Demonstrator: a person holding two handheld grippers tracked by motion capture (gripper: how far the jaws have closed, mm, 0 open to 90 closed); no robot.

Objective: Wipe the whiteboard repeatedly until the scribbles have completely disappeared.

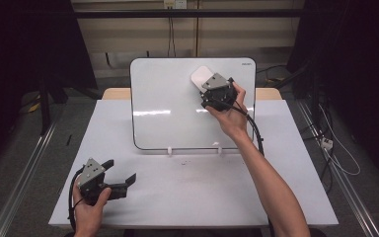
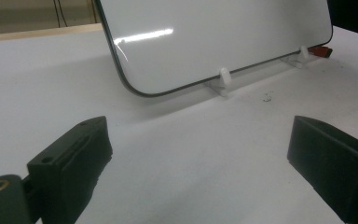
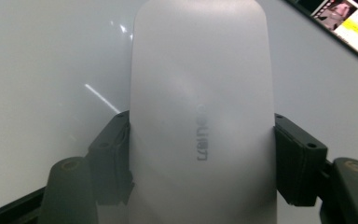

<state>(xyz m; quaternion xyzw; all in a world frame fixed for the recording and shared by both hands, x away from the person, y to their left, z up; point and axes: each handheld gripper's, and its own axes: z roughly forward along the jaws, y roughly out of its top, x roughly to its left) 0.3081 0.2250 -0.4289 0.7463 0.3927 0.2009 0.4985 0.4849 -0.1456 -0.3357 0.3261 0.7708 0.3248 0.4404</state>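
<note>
A white whiteboard (image 1: 168, 108) leans upright in two small white clips (image 1: 170, 150) at the middle of the table. My right gripper (image 1: 206, 87) is raised at the board's upper right, shut on a white oblong eraser (image 1: 200, 76). In the right gripper view the eraser (image 3: 200, 116) is clamped by its long sides between the black pads (image 3: 114, 158), with its far face at the board (image 3: 51, 70). My left gripper (image 1: 122, 170) rests open near the table's front left corner. Nothing lies between its jaws in the left gripper view (image 2: 200, 154), which looks toward the board's lower edge (image 2: 214, 37).
The white table (image 1: 192, 197) has bare surface in front of the board. A small red object (image 2: 320, 50) lies by the board's far clip. A dark speck (image 2: 266, 98) marks the tabletop. Cables (image 1: 335, 153) lie on the floor to the right.
</note>
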